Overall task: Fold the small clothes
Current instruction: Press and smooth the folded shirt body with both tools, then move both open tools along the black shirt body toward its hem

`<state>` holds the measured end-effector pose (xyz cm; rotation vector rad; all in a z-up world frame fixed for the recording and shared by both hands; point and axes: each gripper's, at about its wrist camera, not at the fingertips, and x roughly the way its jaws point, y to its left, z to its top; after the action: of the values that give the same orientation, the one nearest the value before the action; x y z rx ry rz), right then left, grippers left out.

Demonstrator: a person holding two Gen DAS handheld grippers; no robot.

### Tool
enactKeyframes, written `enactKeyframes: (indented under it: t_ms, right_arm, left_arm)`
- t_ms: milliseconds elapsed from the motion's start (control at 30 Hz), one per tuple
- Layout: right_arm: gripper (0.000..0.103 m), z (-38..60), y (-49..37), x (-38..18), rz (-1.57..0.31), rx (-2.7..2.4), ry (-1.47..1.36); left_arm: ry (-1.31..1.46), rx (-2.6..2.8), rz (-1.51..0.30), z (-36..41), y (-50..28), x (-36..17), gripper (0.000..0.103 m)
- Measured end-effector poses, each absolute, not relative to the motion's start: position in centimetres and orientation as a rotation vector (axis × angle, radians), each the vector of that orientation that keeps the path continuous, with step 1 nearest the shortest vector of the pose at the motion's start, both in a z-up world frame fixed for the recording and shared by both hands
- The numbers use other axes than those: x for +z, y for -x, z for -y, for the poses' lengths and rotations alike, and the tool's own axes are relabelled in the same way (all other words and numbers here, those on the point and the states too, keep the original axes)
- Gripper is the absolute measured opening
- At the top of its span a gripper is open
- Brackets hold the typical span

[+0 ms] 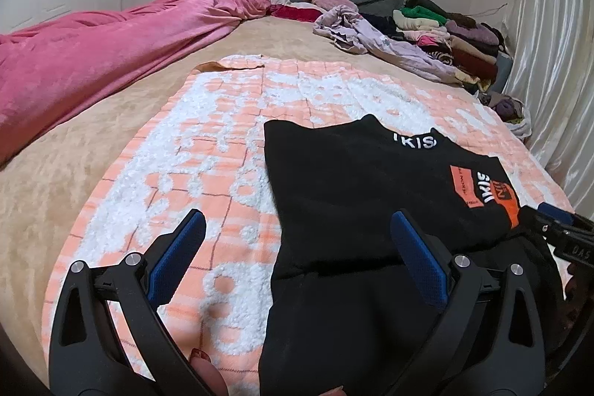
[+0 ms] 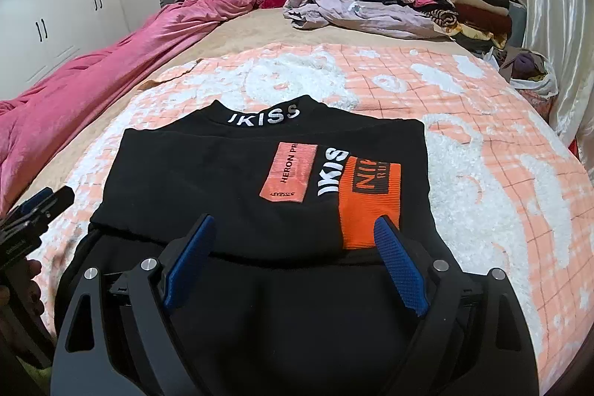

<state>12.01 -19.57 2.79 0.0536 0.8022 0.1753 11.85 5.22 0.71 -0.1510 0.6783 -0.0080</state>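
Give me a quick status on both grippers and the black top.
Left gripper open, empty. Right gripper open, empty, above the black top. Top lies partly folded on the orange-and-white blanket. Nothing in the way.

the left gripper (image 1: 297, 229) is showing two black moulded arms with long teardrop cut-outs, each one carrying a flat blue pad with a fine dimpled texture, and round silver screw heads are sitting at the pivots. the right gripper (image 2: 295, 232) is showing the same build: black arms, blue textured pads, silver screws. seen from the left wrist view, the right gripper's body is bearing pale raised lettering on its black housing, too blurred to read. a fingertip (image 1: 202, 368) at the bottom edge of that view is wearing dark red patterned nail polish.
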Motion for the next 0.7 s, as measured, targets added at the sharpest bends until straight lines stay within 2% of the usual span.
enactKeyframes:
  t_ms: [700]
  right_arm:
    - [0.086, 20.6, -8.8, 4.0, -0.793, 0.199, -0.054]
  left_arm:
    - [0.088, 0.018, -0.682, -5.0, -8.3, -0.2, 0.093]
